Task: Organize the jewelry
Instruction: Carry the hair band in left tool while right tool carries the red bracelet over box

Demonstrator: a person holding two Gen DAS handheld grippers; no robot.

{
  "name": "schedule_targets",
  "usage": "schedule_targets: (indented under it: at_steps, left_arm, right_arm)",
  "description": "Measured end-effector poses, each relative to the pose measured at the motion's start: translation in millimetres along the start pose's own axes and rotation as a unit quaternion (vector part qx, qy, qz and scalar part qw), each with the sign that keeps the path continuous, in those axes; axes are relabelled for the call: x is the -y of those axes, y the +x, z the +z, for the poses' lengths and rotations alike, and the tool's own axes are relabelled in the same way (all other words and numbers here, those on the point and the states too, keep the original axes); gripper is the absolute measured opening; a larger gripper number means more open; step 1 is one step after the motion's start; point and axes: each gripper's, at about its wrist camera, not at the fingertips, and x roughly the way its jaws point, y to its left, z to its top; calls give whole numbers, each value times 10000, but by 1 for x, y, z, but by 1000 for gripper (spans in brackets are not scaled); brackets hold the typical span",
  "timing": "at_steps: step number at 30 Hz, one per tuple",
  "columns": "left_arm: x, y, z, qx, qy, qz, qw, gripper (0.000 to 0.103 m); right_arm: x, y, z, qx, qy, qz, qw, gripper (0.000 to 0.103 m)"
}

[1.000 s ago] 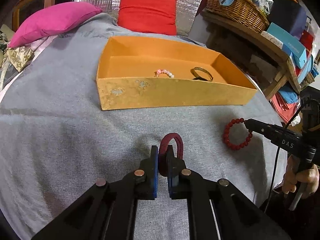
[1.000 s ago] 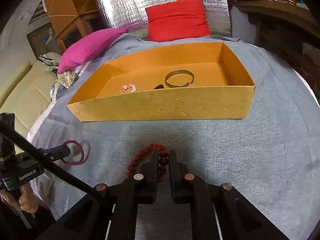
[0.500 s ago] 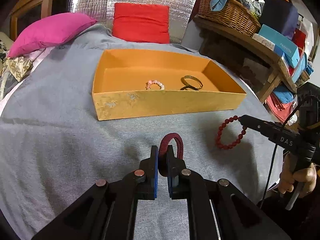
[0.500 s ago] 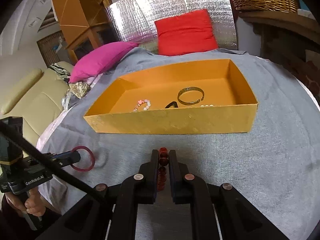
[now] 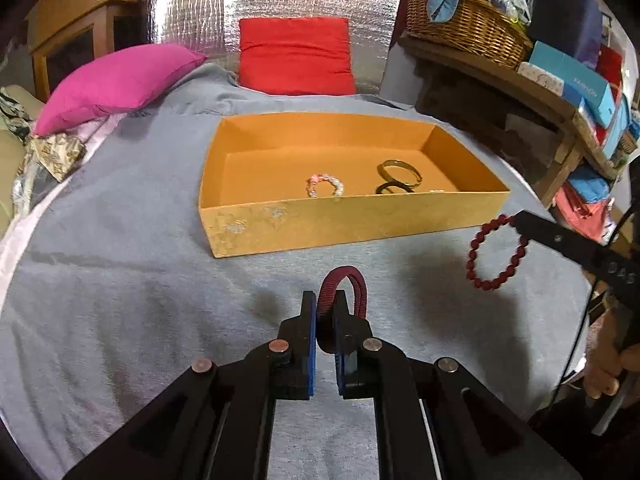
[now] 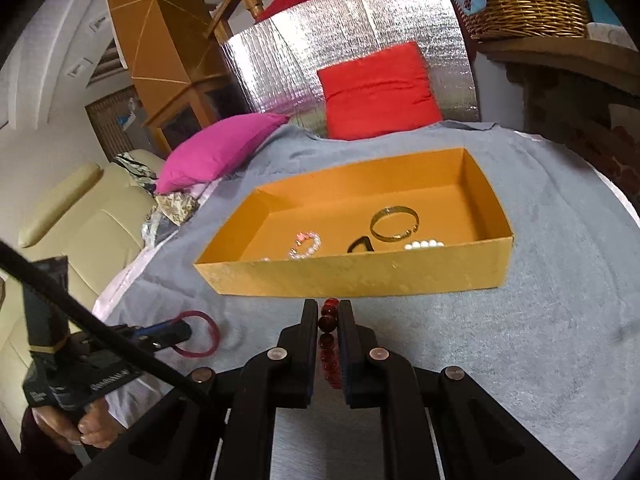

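Note:
My left gripper (image 5: 325,300) is shut on a dark red braided bracelet (image 5: 343,280) and holds it above the grey cloth, short of the orange box (image 5: 340,228). My right gripper (image 6: 329,307) is shut on a red bead bracelet (image 6: 329,320), also lifted in front of the box (image 6: 360,276). The bead bracelet hangs as a ring in the left wrist view (image 5: 496,254). The braided bracelet shows at lower left in the right wrist view (image 6: 198,334). In the box lie a pink bead bracelet (image 5: 325,184), a gold bangle (image 5: 400,172), a black loop (image 5: 394,189) and white pearls (image 6: 424,245).
A grey cloth (image 5: 120,280) covers the round surface. A pink cushion (image 5: 116,84) and a red cushion (image 5: 296,56) lie behind the box. A wooden shelf with a wicker basket (image 5: 468,26) and boxes stands at right. A cream sofa (image 6: 60,220) is at left.
Both grippers have risen with their bracelets, so the box looks lower and farther. The bead bracelet now hangs edge-on between the right fingers. The box's contents have not moved.

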Motion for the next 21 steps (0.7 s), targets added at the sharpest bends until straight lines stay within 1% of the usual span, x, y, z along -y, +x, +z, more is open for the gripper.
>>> schedule_targets:
  at_steps: [6, 14, 21]
  left_arm:
    - [6, -5, 6, 174, 134, 329, 9992, 8]
    - [17, -17, 18, 425, 329, 471, 9974, 8]
    - [25, -20, 40, 583, 517, 704, 9945, 8]
  right_arm:
    - [-10, -6, 10, 204, 21, 128, 9997, 11]
    - [-25, -10, 28, 479, -19, 244, 9986, 11]
    - [-28, -10, 48, 684, 44, 277, 9973, 11]
